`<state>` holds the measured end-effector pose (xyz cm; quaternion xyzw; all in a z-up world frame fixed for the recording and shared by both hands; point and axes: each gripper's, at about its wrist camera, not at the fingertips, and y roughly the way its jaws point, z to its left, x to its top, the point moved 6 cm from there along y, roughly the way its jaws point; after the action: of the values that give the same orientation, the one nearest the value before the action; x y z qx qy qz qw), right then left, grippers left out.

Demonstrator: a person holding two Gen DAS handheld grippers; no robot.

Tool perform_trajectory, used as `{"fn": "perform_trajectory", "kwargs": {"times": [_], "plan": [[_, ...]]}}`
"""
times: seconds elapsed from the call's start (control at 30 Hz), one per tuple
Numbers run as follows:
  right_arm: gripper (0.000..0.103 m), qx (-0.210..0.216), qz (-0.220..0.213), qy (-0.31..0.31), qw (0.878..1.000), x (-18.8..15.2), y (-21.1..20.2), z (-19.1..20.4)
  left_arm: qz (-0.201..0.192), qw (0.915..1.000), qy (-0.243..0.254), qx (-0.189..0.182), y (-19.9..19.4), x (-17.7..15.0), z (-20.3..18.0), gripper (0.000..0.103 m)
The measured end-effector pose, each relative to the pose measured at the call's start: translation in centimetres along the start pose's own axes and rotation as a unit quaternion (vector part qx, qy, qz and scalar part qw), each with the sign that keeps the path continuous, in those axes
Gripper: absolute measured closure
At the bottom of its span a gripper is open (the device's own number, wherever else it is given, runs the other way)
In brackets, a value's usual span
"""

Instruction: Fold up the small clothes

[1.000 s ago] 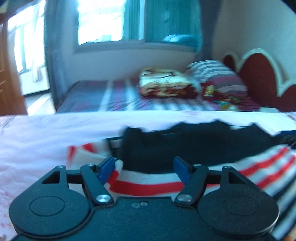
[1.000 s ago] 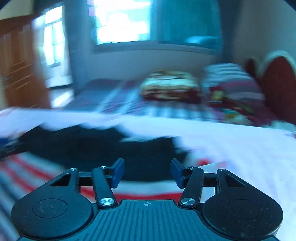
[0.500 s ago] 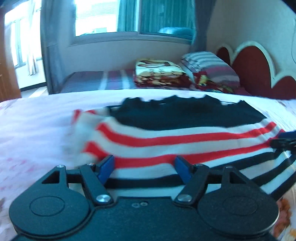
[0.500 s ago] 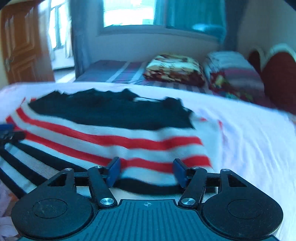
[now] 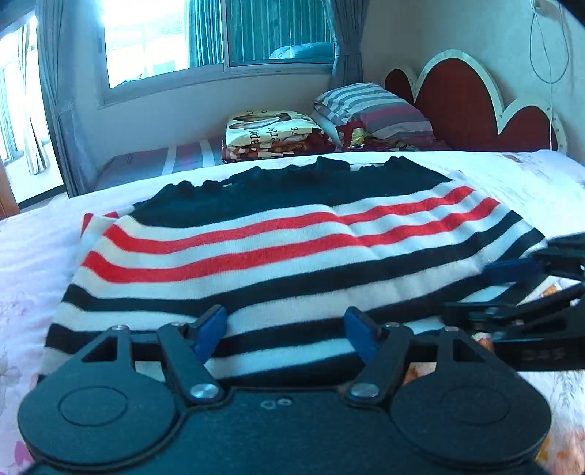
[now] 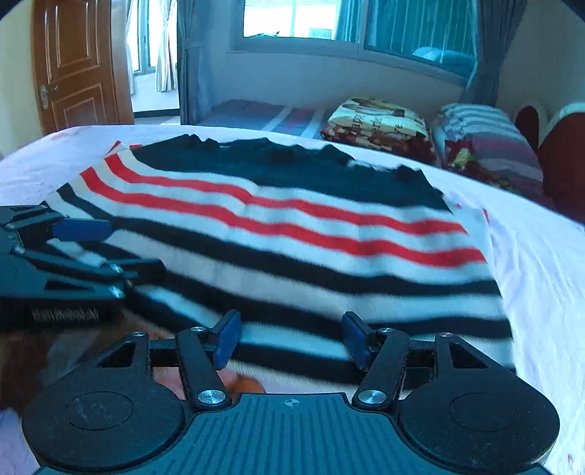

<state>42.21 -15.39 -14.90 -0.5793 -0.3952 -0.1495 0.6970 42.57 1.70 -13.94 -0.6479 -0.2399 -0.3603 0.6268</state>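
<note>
A small knit sweater point(image 5: 285, 252) with a navy top and white, red and navy stripes lies flat on the white bed sheet point(image 5: 33, 241). It also shows in the right wrist view point(image 6: 292, 234). My left gripper point(image 5: 287, 334) is open and empty just above the sweater's near hem. My right gripper point(image 6: 292, 338) is open and empty over the near hem on the other side. Each gripper appears at the edge of the other's view: the right one point(image 5: 530, 292) and the left one point(image 6: 55, 255).
A folded patterned blanket point(image 5: 270, 133) and striped pillows point(image 5: 369, 113) lie on a second bed beyond. A red scalloped headboard point(image 5: 471, 106) stands at right. A wooden door point(image 6: 76, 62) and a window point(image 6: 347, 22) are at the back.
Both grippers have pulled back toward the near side and risen. The sweater, lying bunched up and low in the views before, now lies spread flat in front of them.
</note>
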Motion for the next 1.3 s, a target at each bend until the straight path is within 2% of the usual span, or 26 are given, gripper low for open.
{"fn": "perform_trajectory", "kwargs": {"times": [0.07, 0.17, 0.27, 0.37, 0.43, 0.5, 0.6, 0.63, 0.67, 0.7, 0.77, 0.83, 0.93, 1.03, 1.13, 1.2, 1.3], "plan": [[0.043, -0.003, 0.003, -0.001, 1.0, -0.8, -0.7, -1.1, 0.003, 0.9998, -0.006, 0.019, -0.5, -0.5, 1.7, 0.031], [0.043, 0.007, 0.005, 0.01, 1.0, -1.6, -2.2, -2.7, 0.01, 0.999, -0.036, 0.022, -1.5, -1.2, 4.9, 0.032], [0.043, -0.032, -0.039, 0.055, 0.997, -0.8, -5.2, -6.1, -0.015, 0.9967, -0.059, 0.054, -3.6, -0.5, 7.8, 0.034], [0.044, -0.057, -0.042, 0.118, 0.99, -0.6, -5.8, -10.1, -0.019, 0.9916, -0.105, 0.074, -4.3, -0.6, 11.0, 0.035], [0.06, -0.057, -0.03, 0.147, 0.987, -0.8, -5.4, -11.8, -0.003, 0.9884, -0.127, 0.084, -3.8, -1.0, 12.5, 0.036], [0.071, -0.042, -0.015, 0.172, 0.984, -1.1, -4.8, -12.8, 0.01, 0.9857, -0.149, 0.078, -3.3, -1.5, 13.5, 0.037], [0.075, -0.017, 0.006, 0.2, 0.98, -1.8, -3.9, -13.6, 0.017, 0.9811, -0.185, 0.054, -2.8, -2.5, 14.1, 0.047], [0.09, -0.009, 0.006, 0.206, 0.979, -2.1, -4.0, -13.7, 0.015, 0.9802, -0.192, 0.047, -2.7, -2.7, 14.2, 0.053], [0.096, -0.004, 0.005, 0.201, 0.98, -2.1, -4.1, -13.6, 0.013, 0.9803, -0.193, 0.042, -2.7, -2.7, 14.1, 0.063], [0.096, -0.006, 0.004, 0.189, 0.982, -2.3, -4.4, -13.5, 0.012, 0.9805, -0.193, 0.035, -2.7, -2.7, 14.0, 0.068], [0.097, -0.008, 0.001, 0.183, 0.983, -2.6, -5.1, -13.5, 0.008, 0.9806, -0.191, 0.043, -2.8, -2.5, 13.9, 0.074], [0.097, -0.012, 0.006, 0.175, 0.984, -3.2, -5.3, -13.3, 0.005, 0.9809, -0.188, 0.049, -3.0, -2.6, 13.9, 0.073], [0.097, -0.014, 0.01, 0.183, 0.983, -3.6, -5.1, -13.2, 0.007, 0.9803, -0.189, 0.057, -2.7, -3.2, 14.1, 0.065], [0.097, -0.023, 0.02, 0.194, 0.981, -2.9, -4.4, -13.3, 0.012, 0.9819, -0.178, 0.065, -2.7, -2.9, 14.0, 0.062], [0.097, -0.061, -0.03, 0.182, 0.981, -1.5, -6.7, -13.2, 0.005, 0.9845, -0.151, 0.09, -4.2, -1.8, 13.7, 0.061], [0.097, -0.069, -0.055, 0.157, 0.984, -0.9, -7.6, -12.5, 0.018, 0.9851, -0.136, 0.104, -4.1, -2.1, 13.9, 0.052], [0.097, -0.048, -0.02, 0.119, 0.992, -1.5, -5.7, -10.8, 0.026, 0.9835, -0.148, 0.101, -3.4, -3.2, 14.5, 0.046]]}}
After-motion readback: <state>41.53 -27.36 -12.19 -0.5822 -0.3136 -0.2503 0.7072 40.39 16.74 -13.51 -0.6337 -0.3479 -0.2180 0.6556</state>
